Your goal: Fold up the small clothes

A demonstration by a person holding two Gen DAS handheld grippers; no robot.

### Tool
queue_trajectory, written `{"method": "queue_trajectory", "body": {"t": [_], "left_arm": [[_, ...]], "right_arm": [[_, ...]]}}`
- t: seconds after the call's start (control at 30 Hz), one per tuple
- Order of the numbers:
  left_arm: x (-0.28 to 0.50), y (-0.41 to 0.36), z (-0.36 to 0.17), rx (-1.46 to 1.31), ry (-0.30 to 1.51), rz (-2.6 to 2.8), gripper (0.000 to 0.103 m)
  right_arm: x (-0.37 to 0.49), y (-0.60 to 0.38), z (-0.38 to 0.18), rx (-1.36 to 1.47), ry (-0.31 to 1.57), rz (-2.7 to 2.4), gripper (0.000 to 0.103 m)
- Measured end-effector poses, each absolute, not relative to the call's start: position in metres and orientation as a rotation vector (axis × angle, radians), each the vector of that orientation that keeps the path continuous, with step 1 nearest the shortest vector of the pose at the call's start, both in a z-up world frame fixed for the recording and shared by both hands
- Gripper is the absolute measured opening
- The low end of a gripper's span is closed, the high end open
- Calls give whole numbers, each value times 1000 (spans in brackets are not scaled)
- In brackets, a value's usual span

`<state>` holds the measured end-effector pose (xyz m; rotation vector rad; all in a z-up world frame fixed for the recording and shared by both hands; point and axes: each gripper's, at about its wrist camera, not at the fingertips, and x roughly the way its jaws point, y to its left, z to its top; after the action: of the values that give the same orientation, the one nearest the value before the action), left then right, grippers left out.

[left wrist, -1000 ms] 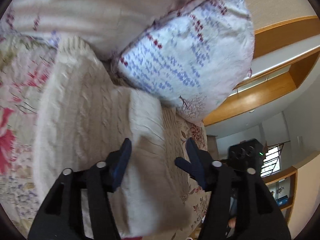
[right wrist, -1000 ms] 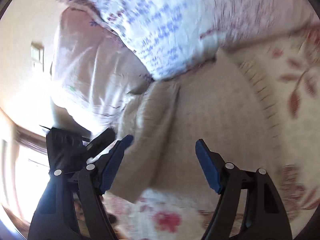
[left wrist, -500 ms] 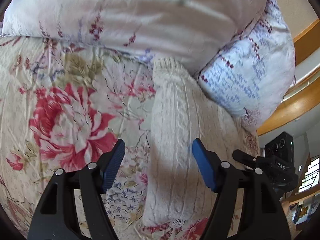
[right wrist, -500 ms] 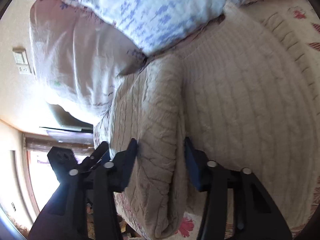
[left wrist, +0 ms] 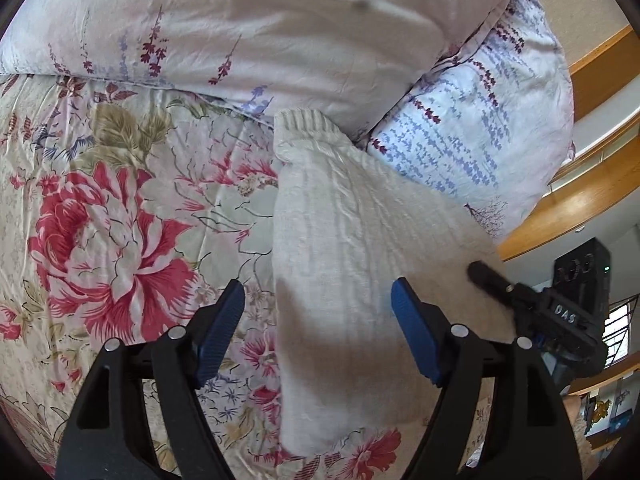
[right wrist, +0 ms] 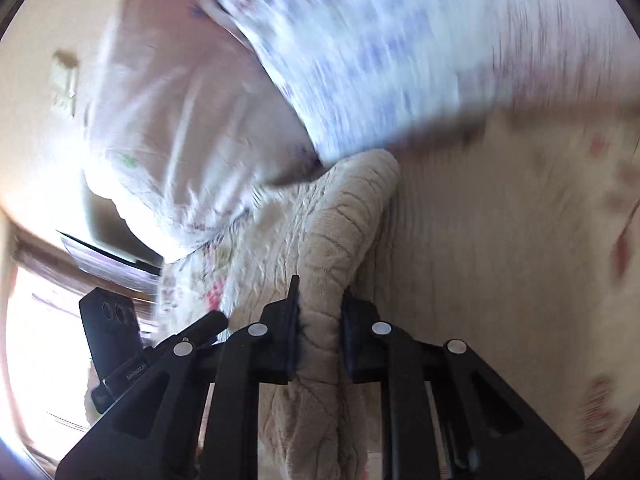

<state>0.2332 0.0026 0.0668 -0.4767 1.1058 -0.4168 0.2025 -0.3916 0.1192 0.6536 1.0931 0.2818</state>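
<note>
A cream cable-knit sweater (left wrist: 352,264) lies folded lengthwise on the floral bedspread (left wrist: 120,216), its ribbed end against the pillows. My left gripper (left wrist: 318,332) is open and empty, hovering over the sweater's near end. The other gripper (left wrist: 560,312) shows at the sweater's right edge. In the right wrist view my right gripper (right wrist: 320,316) is shut on a bunched fold of the sweater (right wrist: 340,248), lifted off the bed. That view is motion-blurred.
Two pillows lean at the head of the bed: a pale pink one (left wrist: 248,28) and a white one with blue print (left wrist: 480,120). A wooden railing (left wrist: 580,200) runs to the right. A bright window (right wrist: 36,340) is at the left of the right wrist view.
My right gripper closed on the sweater's edge and lifted it. My left gripper let go, opened wide and drew back to the left.
</note>
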Motion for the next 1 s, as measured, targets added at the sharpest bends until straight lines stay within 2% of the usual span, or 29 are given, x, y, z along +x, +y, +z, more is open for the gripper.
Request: {"method": "queue_trajectory", "body": {"t": [0.2, 0.43, 0.63, 1.0], "left_arm": [[227, -11, 73, -448, 1100, -479, 76], [220, -35, 67, -393, 1139, -537, 75], [213, -48, 64, -359, 1148, -578, 74], [204, -57, 55, -332, 1181, -632, 67]], "right_arm": [[196, -415, 163, 370, 1023, 177, 17], [175, -444, 105, 359, 1168, 56, 17], [170, -446, 126, 338, 1071, 41, 17], [164, -461, 96, 317, 1143, -37, 17]]}}
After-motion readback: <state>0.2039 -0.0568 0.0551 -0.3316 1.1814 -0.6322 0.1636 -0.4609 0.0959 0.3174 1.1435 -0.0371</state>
